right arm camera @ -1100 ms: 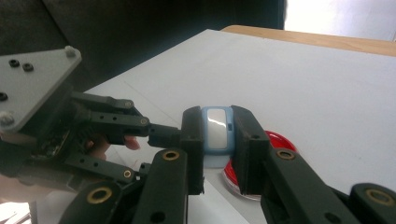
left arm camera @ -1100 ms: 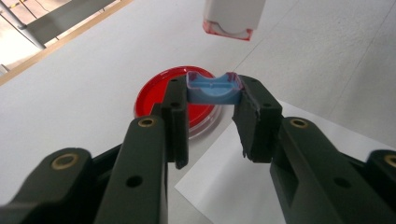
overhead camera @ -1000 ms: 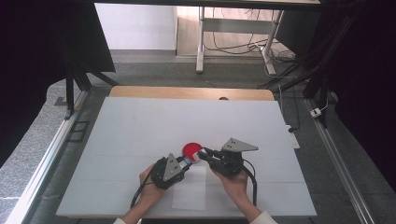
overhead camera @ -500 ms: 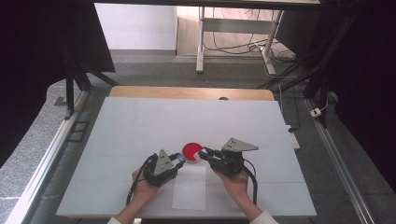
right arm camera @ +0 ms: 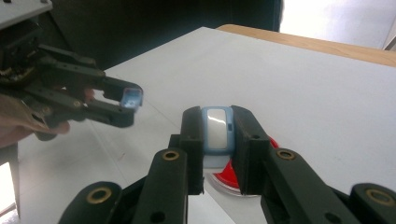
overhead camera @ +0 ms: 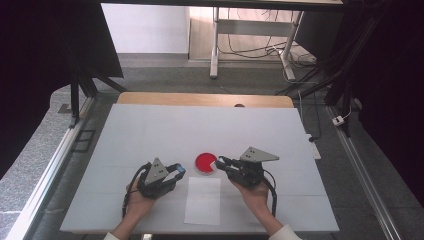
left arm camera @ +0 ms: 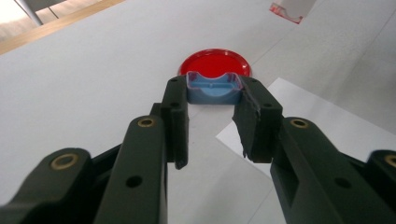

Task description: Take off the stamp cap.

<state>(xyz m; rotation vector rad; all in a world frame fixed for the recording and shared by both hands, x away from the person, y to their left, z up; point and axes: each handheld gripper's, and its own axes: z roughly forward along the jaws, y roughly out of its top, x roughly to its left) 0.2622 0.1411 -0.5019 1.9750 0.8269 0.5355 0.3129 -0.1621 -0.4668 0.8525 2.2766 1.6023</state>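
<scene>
Left gripper (left arm camera: pixel 212 105) clamped a blue tray (left arm camera: pixel 213 87), right gripper (right arm camera: pixel 218 135) pinched a blue-white block (right arm camera: pixel 216 129), red dish (overhead camera: pixel 205 162) between them.

Left gripper (overhead camera: pixel 177 170), right gripper (overhead camera: pixel 220 163): jaws clamped, tips apart.

A glossy red plastic lid (left arm camera: pixel 214 63) is seen on a matt white table (overhead camera: pixel 150 130) beside smooth paper (overhead camera: pixel 202 200).

A white sheet of paper (overhead camera: pixel 203 200) lies flat on the white table (overhead camera: pixel 150 130), near its front edge.
</scene>
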